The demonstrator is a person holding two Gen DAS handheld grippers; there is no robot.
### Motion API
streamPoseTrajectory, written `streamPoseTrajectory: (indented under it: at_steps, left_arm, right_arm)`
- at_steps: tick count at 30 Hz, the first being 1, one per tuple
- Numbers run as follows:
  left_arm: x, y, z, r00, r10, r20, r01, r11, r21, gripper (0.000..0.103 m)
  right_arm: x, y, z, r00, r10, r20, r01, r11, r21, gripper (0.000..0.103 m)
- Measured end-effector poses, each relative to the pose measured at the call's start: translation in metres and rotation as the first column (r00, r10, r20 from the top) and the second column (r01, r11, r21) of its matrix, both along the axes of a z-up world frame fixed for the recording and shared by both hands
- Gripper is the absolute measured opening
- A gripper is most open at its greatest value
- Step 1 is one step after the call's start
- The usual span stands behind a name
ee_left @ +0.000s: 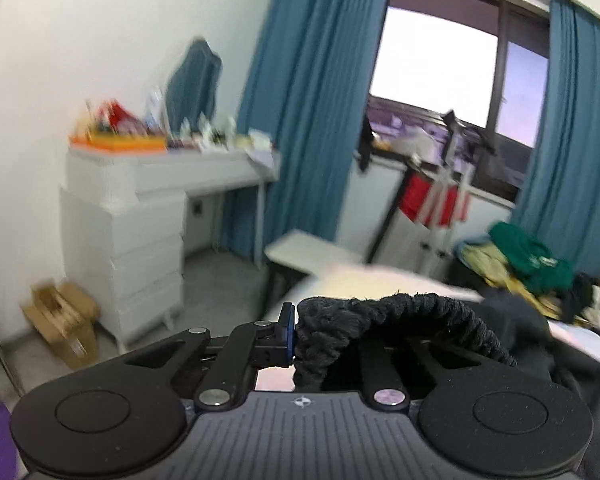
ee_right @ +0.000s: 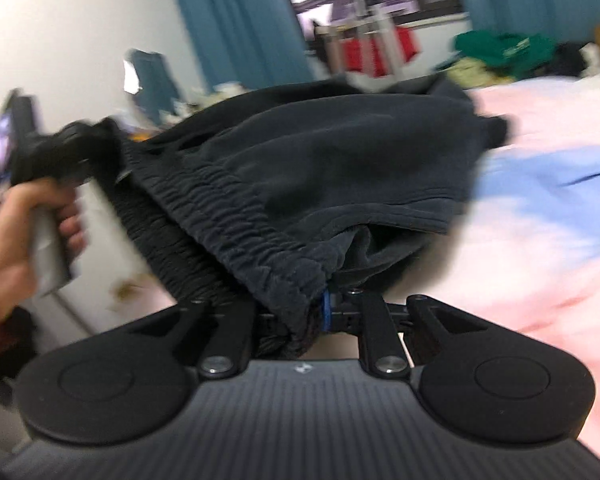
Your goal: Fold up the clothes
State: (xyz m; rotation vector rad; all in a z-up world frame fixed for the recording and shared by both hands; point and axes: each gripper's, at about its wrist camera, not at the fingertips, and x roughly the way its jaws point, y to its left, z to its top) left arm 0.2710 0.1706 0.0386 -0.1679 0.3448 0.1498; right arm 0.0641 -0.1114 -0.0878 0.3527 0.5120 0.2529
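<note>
A black garment with a ribbed elastic waistband [ee_right: 228,216] hangs stretched in the air between both grippers. My left gripper [ee_left: 300,336] is shut on one end of the waistband [ee_left: 380,316]; its right finger is hidden by cloth. My right gripper [ee_right: 312,312] is shut on the other end of the band. The right wrist view also shows the left gripper [ee_right: 80,148] at far left, held by a hand [ee_right: 16,240]. The garment's body [ee_right: 340,152] drapes away over a pink and blue bed cover [ee_right: 540,208].
A white desk with drawers [ee_left: 140,208] holding clutter stands by the wall, blue curtains [ee_left: 312,100] and a window behind. A drying rack with red cloth [ee_left: 432,200] and a pile of green and yellow clothes [ee_left: 520,260] lie past the bed. A cardboard box [ee_left: 60,320] sits on the floor.
</note>
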Motion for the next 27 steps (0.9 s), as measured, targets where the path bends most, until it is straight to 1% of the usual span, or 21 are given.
streamPoseTrajectory:
  at_steps: [2, 4, 5, 7, 9, 10, 13, 14, 16, 17, 18, 19, 20, 21, 22, 24, 25, 27]
  left_arm:
    - [0.023, 0.02, 0.015, 0.999, 0.047, 0.0, -0.047, 0.998, 0.05, 0.01]
    - [0.049, 0.04, 0.013, 0.995, 0.096, -0.041, -0.092, 0.992, 0.091, 0.01]
    - [0.062, 0.05, 0.005, 0.991, 0.107, -0.081, -0.098, 0.99, 0.102, 0.01]
    - [0.085, 0.069, -0.018, 0.98, 0.11, -0.168, -0.092, 0.99, 0.108, 0.01]
    - [0.099, 0.081, -0.047, 0.966, 0.101, -0.236, -0.081, 0.993, 0.09, 0.01]
    - [0.1, 0.087, -0.058, 0.963, 0.099, -0.252, -0.083, 0.994, 0.073, 0.011]
    - [0.098, 0.101, -0.08, 0.961, 0.092, -0.259, -0.086, 0.996, 0.034, 0.012]
    - [0.094, 0.106, -0.083, 0.963, 0.086, -0.254, -0.083, 0.996, 0.022, 0.016]
    - [0.084, 0.119, -0.085, 0.967, 0.077, -0.243, -0.081, 0.997, -0.008, 0.028]
    - [0.078, 0.124, -0.084, 0.966, 0.083, -0.245, -0.089, 0.996, -0.014, 0.042]
    - [0.069, 0.126, -0.083, 0.964, 0.096, -0.25, -0.103, 0.995, -0.012, 0.056]
    - [0.056, 0.126, -0.083, 0.959, 0.118, -0.257, -0.123, 0.992, -0.003, 0.061]
    - [0.044, 0.128, -0.081, 0.956, 0.137, -0.261, -0.14, 0.99, 0.006, 0.069]
    - [0.03, 0.128, -0.078, 0.954, 0.146, -0.261, -0.147, 0.989, 0.015, 0.076]
    - [0.015, 0.127, -0.075, 0.955, 0.149, -0.257, -0.148, 0.989, 0.025, 0.079]
    - [-0.012, 0.118, -0.067, 0.959, 0.147, -0.242, -0.142, 0.989, 0.04, 0.083]
    - [-0.023, 0.106, -0.062, 0.964, 0.13, -0.232, -0.125, 0.991, 0.036, 0.084]
    - [-0.044, 0.081, -0.052, 0.973, 0.095, -0.212, -0.091, 0.995, 0.029, 0.085]
  right_arm:
    - [0.017, 0.03, -0.001, 0.998, 0.06, 0.0, -0.06, 0.997, 0.043, 0.016]
    - [0.04, 0.061, -0.006, 0.994, 0.107, -0.016, -0.106, 0.992, 0.068, 0.016]
    - [0.049, 0.074, -0.011, 0.992, 0.123, -0.026, -0.121, 0.99, 0.076, 0.016]
    - [0.058, 0.083, -0.023, 0.991, 0.127, -0.036, -0.125, 0.99, 0.07, 0.016]
    - [0.067, 0.092, -0.035, 0.99, 0.131, -0.047, -0.128, 0.99, 0.065, 0.017]
    - [0.071, 0.097, -0.041, 0.99, 0.133, -0.052, -0.13, 0.99, 0.062, 0.018]
    - [0.084, 0.109, -0.057, 0.988, 0.14, -0.065, -0.137, 0.989, 0.053, 0.019]
    - [0.085, 0.109, -0.055, 0.987, 0.146, -0.062, -0.143, 0.989, 0.044, 0.02]
    - [0.087, 0.108, -0.052, 0.986, 0.157, -0.054, -0.156, 0.987, 0.026, 0.022]
    - [0.086, 0.108, -0.05, 0.985, 0.165, -0.049, -0.164, 0.986, 0.02, 0.025]
    - [0.083, 0.109, -0.047, 0.983, 0.18, -0.04, -0.179, 0.983, 0.024, 0.035]
    - [0.079, 0.111, -0.045, 0.98, 0.196, -0.031, -0.195, 0.98, 0.027, 0.055]
    - [0.075, 0.113, -0.042, 0.977, 0.211, -0.022, -0.21, 0.977, 0.031, 0.068]
    - [0.07, 0.115, -0.039, 0.974, 0.224, -0.012, -0.224, 0.974, 0.032, 0.086]
    - [0.064, 0.117, -0.036, 0.972, 0.235, 0.003, -0.235, 0.972, 0.03, 0.091]
    - [0.053, 0.122, -0.028, 0.973, 0.23, 0.018, -0.23, 0.973, 0.0, 0.091]
    - [0.049, 0.124, -0.024, 0.975, 0.22, 0.02, -0.22, 0.975, -0.014, 0.091]
    - [0.042, 0.118, -0.016, 0.979, 0.203, 0.014, -0.204, 0.979, 0.012, 0.091]
